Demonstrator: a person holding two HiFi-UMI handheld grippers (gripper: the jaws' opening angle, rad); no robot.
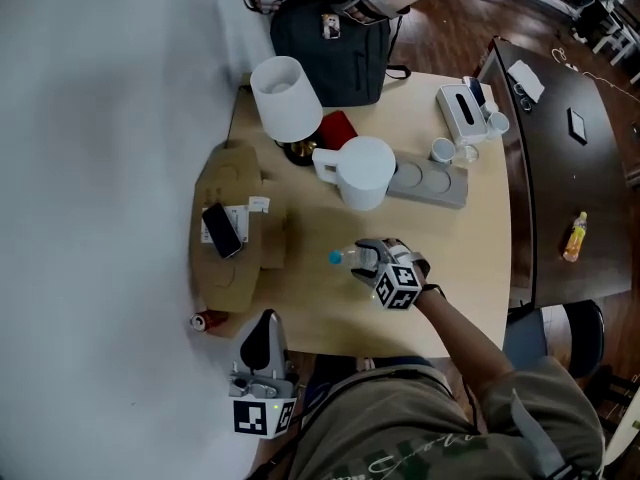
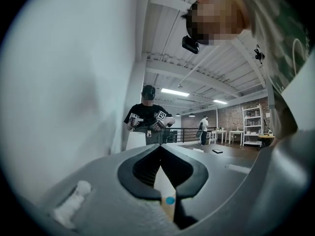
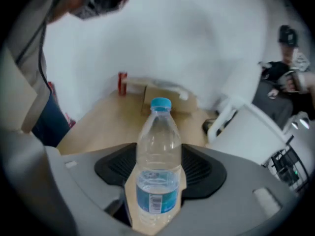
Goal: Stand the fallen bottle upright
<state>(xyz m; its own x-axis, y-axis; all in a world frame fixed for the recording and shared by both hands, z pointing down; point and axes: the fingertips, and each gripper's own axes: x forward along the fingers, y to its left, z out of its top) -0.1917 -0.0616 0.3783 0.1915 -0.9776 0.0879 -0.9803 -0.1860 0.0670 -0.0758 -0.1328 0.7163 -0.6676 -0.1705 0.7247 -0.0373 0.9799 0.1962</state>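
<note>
Closest in, left gripper (image 1: 266,320) held by the table (image 1: 470,248) edge, clenched shut on nothing; beyond it, right gripper (image 1: 368,260) poised over the bottle (image 1: 345,258), jaws spread wide either side of it, no squeeze visible. Judged barely begun: bottle lying on its side on the tabletop just in front of the white jug (image 1: 365,173), cap toward the cardboard box (image 1: 240,278), with grasp, tilt to vertical and release all left. Seen only from the head view, that sideways lie; only from the right gripper view, label and water between the 2 pads (image 3: 197,168); from the left gripper view, merely a blue dot (image 2: 170,200), likely the cap
</note>
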